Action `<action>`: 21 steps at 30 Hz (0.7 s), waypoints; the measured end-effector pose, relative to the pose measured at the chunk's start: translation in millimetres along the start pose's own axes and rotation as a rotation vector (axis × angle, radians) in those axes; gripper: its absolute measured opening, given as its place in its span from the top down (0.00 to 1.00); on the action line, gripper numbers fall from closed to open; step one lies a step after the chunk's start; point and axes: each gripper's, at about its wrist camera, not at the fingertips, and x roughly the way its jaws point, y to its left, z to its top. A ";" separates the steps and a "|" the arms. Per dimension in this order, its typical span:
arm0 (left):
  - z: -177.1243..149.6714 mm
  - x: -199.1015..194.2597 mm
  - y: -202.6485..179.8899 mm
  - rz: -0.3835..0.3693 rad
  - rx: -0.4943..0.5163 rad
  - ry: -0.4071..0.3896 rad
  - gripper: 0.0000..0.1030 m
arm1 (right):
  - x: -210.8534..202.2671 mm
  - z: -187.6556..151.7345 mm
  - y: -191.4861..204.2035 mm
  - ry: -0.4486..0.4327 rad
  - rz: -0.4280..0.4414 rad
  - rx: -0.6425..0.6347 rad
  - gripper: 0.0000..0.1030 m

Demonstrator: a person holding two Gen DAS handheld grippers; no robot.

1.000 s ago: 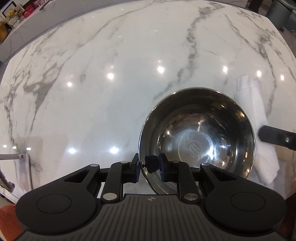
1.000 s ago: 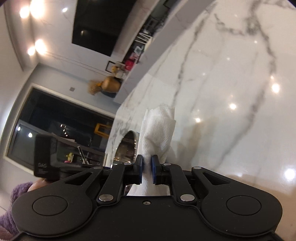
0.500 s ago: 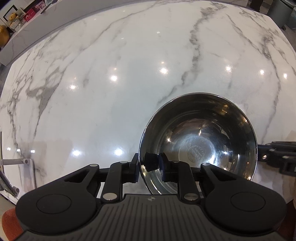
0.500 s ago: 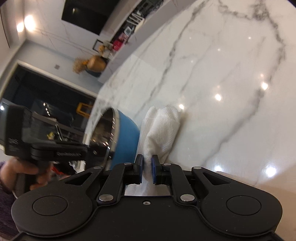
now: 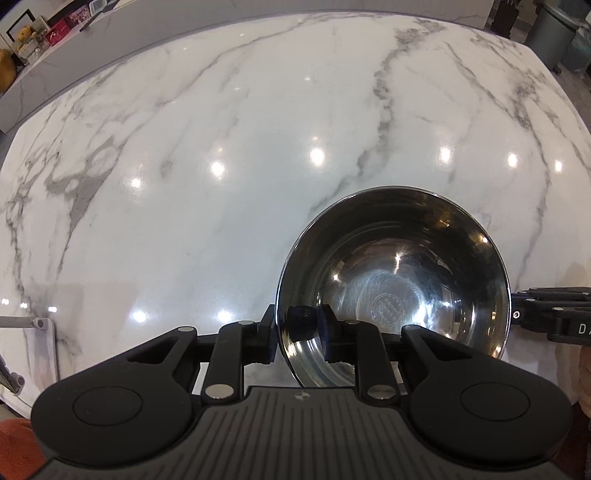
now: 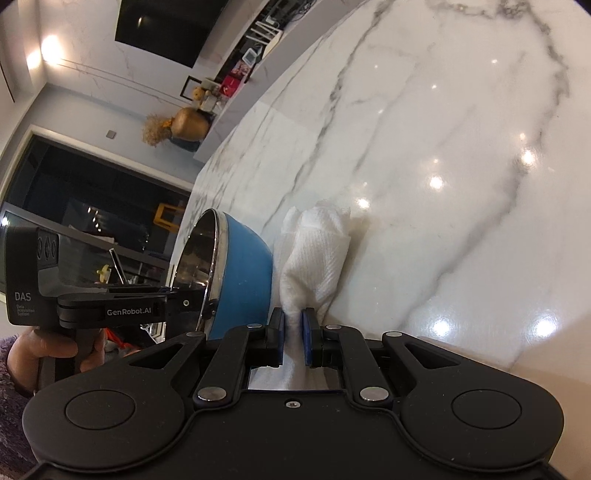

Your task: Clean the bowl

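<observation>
A steel bowl [image 5: 399, 295] with a blue outside [image 6: 240, 273] is held tilted over the marble table [image 5: 221, 184]. My left gripper [image 5: 299, 332] is shut on its near rim, one finger inside and one outside. In the right wrist view that gripper [image 6: 205, 306] comes in from the left, with a hand [image 6: 55, 350] on its handle. My right gripper [image 6: 293, 328] is shut on a folded white cloth [image 6: 317, 251], which hangs just right of the bowl's blue wall, close above the table. In the left wrist view the right gripper [image 5: 521, 308] sits at the bowl's right rim; the cloth is hidden there.
A white metal frame [image 5: 40, 325] lies at the table's near left edge. A grey bin [image 5: 550, 33] stands beyond the far right corner. A ledge with boxes [image 5: 59, 27] and a gold vase [image 6: 188, 125] runs behind the table.
The right gripper has come down with the cloth beside the bowl, whose blue outside now shows in its view. In the left wrist view the cloth has gone out of sight.
</observation>
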 end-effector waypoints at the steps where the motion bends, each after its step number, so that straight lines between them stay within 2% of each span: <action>1: -0.3 0.4 1.4 -0.009 -0.011 0.000 0.80 | -0.8 0.6 0.9 0.000 0.001 0.002 0.91; 11: -3.6 -1.1 1.4 -0.026 -0.009 -0.007 0.80 | -6.0 -0.5 -2.2 -0.025 0.012 0.005 0.91; 15: -5.5 -2.4 0.0 -0.021 0.005 -0.011 0.80 | -18.9 -0.6 -1.5 -0.074 0.035 -0.003 0.91; 21: -9.3 -2.3 6.4 -0.054 -0.010 -0.022 0.80 | -39.5 -10.0 25.9 -0.172 -0.001 -0.201 0.91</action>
